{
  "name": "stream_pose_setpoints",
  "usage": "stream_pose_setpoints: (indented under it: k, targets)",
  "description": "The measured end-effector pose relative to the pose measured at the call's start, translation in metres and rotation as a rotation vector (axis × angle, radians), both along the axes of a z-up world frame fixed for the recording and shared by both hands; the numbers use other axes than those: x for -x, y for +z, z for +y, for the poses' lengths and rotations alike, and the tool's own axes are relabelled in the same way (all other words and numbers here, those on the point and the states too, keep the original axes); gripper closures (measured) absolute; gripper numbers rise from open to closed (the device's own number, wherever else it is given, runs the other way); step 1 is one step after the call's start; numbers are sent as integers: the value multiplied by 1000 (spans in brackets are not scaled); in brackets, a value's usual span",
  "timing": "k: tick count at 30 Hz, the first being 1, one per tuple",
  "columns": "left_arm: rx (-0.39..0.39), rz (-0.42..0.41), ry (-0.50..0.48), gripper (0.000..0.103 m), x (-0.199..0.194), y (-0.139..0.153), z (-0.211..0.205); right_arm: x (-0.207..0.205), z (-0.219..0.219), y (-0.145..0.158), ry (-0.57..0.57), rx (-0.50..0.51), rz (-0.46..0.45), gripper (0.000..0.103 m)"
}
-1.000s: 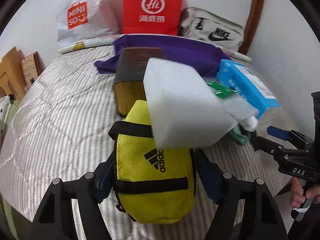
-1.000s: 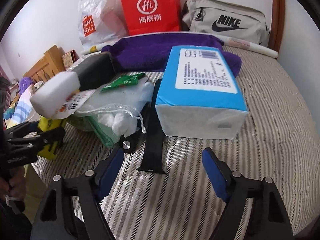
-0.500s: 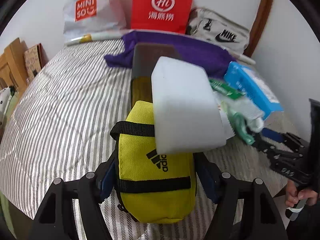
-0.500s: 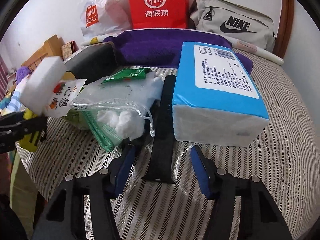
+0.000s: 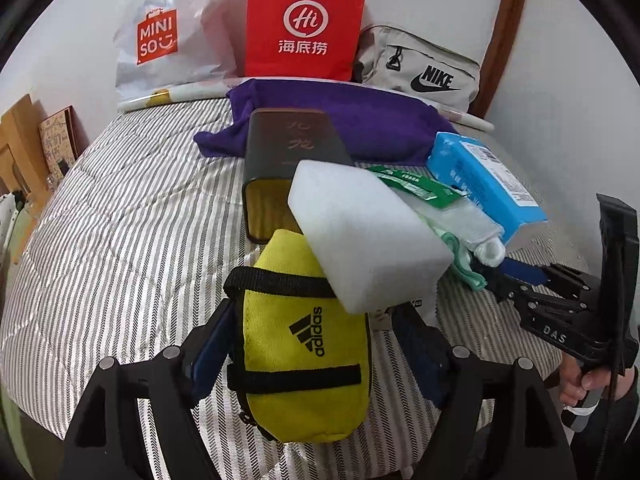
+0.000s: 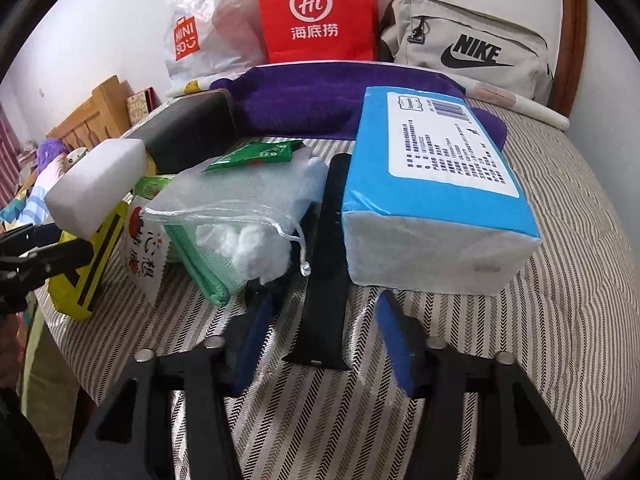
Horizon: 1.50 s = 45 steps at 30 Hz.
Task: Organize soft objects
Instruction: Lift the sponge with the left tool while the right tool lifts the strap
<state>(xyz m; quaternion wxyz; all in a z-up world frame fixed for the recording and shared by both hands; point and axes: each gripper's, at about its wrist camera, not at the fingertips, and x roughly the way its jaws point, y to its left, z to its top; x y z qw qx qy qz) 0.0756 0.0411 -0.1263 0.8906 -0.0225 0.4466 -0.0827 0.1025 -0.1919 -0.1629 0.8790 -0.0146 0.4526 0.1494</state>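
- Left hand-held gripper [image 5: 308,344]: jaws opening, one pad at each side of the yellow pouch [image 5: 304,344]; pad contact cannot be confirmed. A white foam block [image 5: 360,232] leans on the pouch at 1 o'clock.
- Right hand-held gripper [image 6: 324,344]: jaws closing around the black strap [image 6: 328,264], not yet touching it.
- At 11 o'clock of the strap: mesh bag [image 6: 244,204] of cotton. At 1 o'clock: blue tissue pack [image 6: 432,188].
- Far: purple towel [image 6: 320,100] on the bed [image 6: 560,280].
- Progress: early. Items lie heaped together; none appears sorted.
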Motion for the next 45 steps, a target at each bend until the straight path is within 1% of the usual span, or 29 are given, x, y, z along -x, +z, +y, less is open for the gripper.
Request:
stream_pose_setpoints:
  k: [1, 2, 8, 10, 13, 15, 17, 20, 24, 25, 26, 27, 30, 31, 32, 33, 35, 39, 43, 45]
  targets:
    - [-5, -2, 0, 25, 0, 1, 0, 0, 0, 0, -2, 9, 1, 76]
    - [-12, -2, -1, 24, 1, 1, 0, 0, 0, 0, -4, 23, 0, 79]
    - [-19, 4, 8, 23, 5, 4, 7, 3, -4, 0, 17, 6, 2, 80]
    - [-11, -8, 5, 19, 7, 8, 9, 3, -5, 0, 18, 2, 6, 80]
    - [5, -16, 7, 19, 6, 13, 8, 0, -7, 0, 11, -19, 12, 77]
    - [2, -17, -7, 19, 5, 14, 2, -2, -8, 0, 4, -33, 13, 74]
    - [-5, -19, -13, 19, 3, 15, -4, -4, -7, 0, 8, -44, 13, 66]
    - [-15, -26, -35, 19, 1, 16, -16, -6, -2, 0, 12, -23, 2, 62]
    - [-27, -10, -35, 19, -12, 12, -28, -3, 4, -1, 24, 14, -24, 61]
    - [-33, -6, -27, 19, -15, 10, -30, -3, 5, -1, 24, 28, -28, 64]
    - [-41, -6, -20, 19, -19, 9, -32, -2, 5, -1, 21, 42, -32, 70]
    - [-51, -6, -12, 19, -22, 7, -34, -1, 4, -1, 18, 60, -36, 73]
    - [-80, -15, 9, 19, -26, 2, -37, 2, -1, -1, 29, 45, -26, 81]
    - [-84, -25, 15, 25, -26, 2, -36, 5, -3, 0, 31, 45, -24, 82]
    - [-87, -30, 24, 35, -25, 1, -34, 7, -5, 0, 36, 43, -21, 82]
    - [-89, -29, 28, 39, -25, 1, -32, 10, -7, 0, 41, 41, -17, 82]
    - [-75, -22, 33, 54, -24, -2, -24, 16, -12, 1, 48, 33, -10, 82]
    - [-10, -19, 55, 54, -20, -2, -4, 26, -19, 2, 59, 7, 12, 82]
    - [5, -20, 72, 55, -18, -3, 5, 38, -25, 3, 74, 21, 32, 82]
    - [33, -9, 68, 54, -19, -4, 8, 38, -27, 3, 67, 14, 32, 81]
